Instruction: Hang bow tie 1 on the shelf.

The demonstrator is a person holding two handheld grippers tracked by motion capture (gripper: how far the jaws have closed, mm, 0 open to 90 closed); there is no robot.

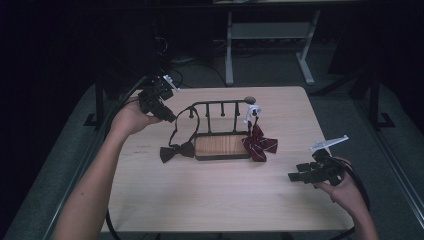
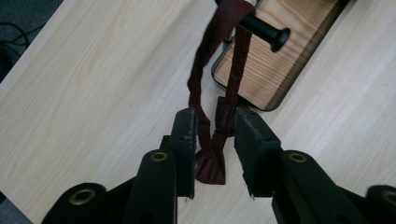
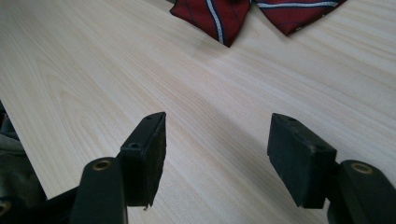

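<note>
Pale wooden worktop [image 1: 210,190] carried a rack [image 1: 220,131]; your left gripper [image 2: 215,128] stood apart around the dark bow tie's [image 1: 176,151] strap hanging from a peg; your right gripper [image 3: 217,140] gaped empty.

Bare forearms, no sleeves; each hand carries a matte black two-jaw gripper, left gripper [image 1: 159,100], right gripper [image 1: 315,172]; brass-ringed screw holes; pale plates on top; black cables trail.

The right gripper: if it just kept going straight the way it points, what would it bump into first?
Probably the striped bow tie. The right gripper has open fingers over bare table, and the tie lies ahead, slightly left in the right gripper view. Depth is hard to judge.
</note>
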